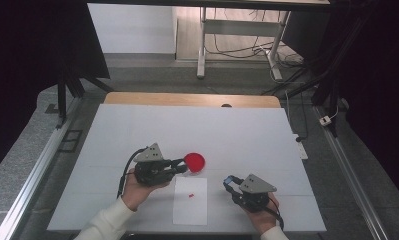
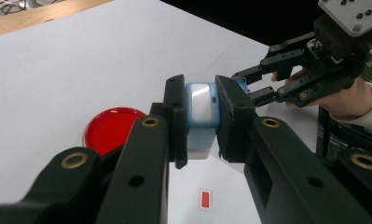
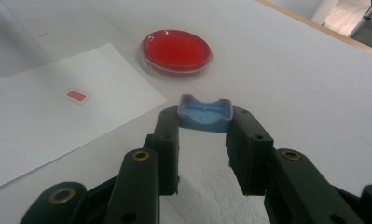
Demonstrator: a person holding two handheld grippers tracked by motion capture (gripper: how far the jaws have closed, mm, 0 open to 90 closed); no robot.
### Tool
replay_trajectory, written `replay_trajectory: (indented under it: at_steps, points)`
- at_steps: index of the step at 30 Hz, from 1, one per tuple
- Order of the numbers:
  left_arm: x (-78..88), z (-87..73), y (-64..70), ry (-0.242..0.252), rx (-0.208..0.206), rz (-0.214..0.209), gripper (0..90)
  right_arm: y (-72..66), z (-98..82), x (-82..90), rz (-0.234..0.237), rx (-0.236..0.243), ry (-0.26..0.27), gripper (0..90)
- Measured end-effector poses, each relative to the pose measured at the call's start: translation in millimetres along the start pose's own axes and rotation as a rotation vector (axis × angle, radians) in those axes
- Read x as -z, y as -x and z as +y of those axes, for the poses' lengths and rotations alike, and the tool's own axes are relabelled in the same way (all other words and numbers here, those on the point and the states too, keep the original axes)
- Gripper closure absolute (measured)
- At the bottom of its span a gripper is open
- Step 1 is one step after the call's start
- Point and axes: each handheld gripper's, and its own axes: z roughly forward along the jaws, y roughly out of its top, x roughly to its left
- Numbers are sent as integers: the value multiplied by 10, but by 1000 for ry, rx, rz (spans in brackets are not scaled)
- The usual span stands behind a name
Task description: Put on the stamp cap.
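Note:
My left gripper [image 2: 201, 122] is shut on a light blue stamp-like block [image 2: 200, 105] with a shiny top face, held just above the table next to a red round dish [image 2: 110, 128]. In the high view the left gripper [image 1: 182, 167] points right, its tips close to the red dish [image 1: 194, 161]. My right gripper [image 3: 204, 122] is shut on a small blue cap [image 3: 205, 113] with a curved dip in its top. It sits at the front right [image 1: 231, 182], apart from the left gripper. A white paper sheet [image 1: 190, 206] bears a small red rectangular mark [image 1: 191, 195].
A white cover [image 1: 187, 125] lies over the table, with a wooden edge [image 1: 192, 99] at the far side. Metal rails run along both sides. A desk frame and cables stand on the floor beyond.

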Motion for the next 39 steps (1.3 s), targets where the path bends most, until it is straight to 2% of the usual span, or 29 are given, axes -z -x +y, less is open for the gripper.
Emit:
replay_trajectory:
  at_steps: [24,28,39]
  points:
    - [-11,1,9,1,1,-1,748,-159,81,-137,49,22,-5,649]
    - [-12,1,11,1,1,-1,748,-171,84,-153,67,-6,12,648]
    - [-21,1,21,0,-6,-4,748,-227,120,-195,84,5,10,649]
